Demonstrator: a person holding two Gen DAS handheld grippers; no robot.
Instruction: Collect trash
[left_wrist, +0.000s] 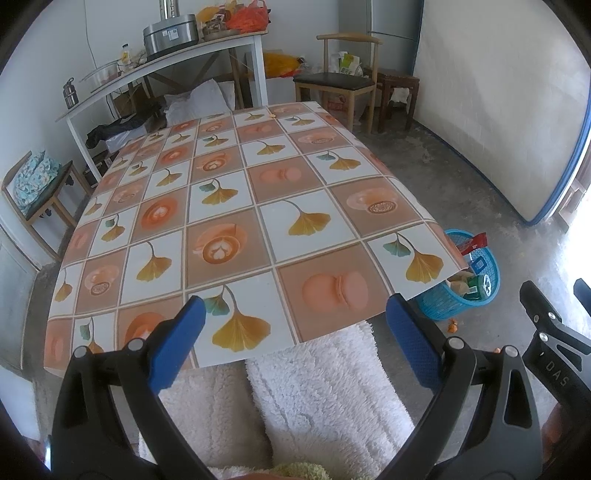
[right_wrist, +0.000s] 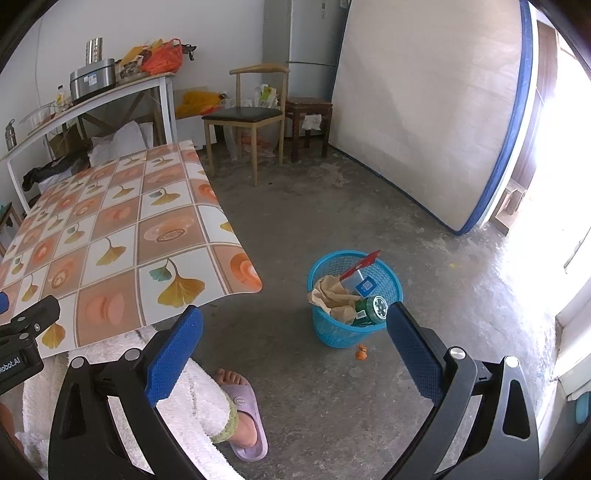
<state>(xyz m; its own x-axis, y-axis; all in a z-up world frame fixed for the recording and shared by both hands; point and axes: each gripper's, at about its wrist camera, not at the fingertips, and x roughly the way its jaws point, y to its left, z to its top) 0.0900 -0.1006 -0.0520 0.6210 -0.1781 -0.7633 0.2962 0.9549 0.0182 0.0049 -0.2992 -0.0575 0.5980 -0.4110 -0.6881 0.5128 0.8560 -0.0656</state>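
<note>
In the left wrist view, the left gripper (left_wrist: 295, 325) has its two blue-padded fingers spread wide, and nothing is between them. It hangs over the near edge of the table (left_wrist: 229, 206), which is covered by a cloth with ginkgo leaves, coffee cups and macarons. Below the fingers are the person's two legs in white fluffy trousers (left_wrist: 317, 380). At the right edge, part of the right gripper (left_wrist: 554, 325) shows; the letters "DAS" can be read on its black body, and the rest is cut off. The blue basket (left_wrist: 461, 295) stands on the floor by the table's right corner, half hidden by the cloth. One small orange scrap (left_wrist: 452, 326) lies on the floor just beside it.

In the right wrist view, the right gripper (right_wrist: 295, 328) is also wide open and empty, above the floor. The basket (right_wrist: 351, 295) is seen whole: it holds brown paper (right_wrist: 332, 295), a red-topped wrapper (right_wrist: 360, 269) and a green can (right_wrist: 369, 310); their labels are too small to read. The orange scrap (right_wrist: 361, 354) lies near its base. At the left edge the left gripper (right_wrist: 26, 332) shows "Robot.AI", the beginning cut off. One foot in a purple slipper (right_wrist: 245, 421) rests on the floor; its round logo is unreadable.
</note>
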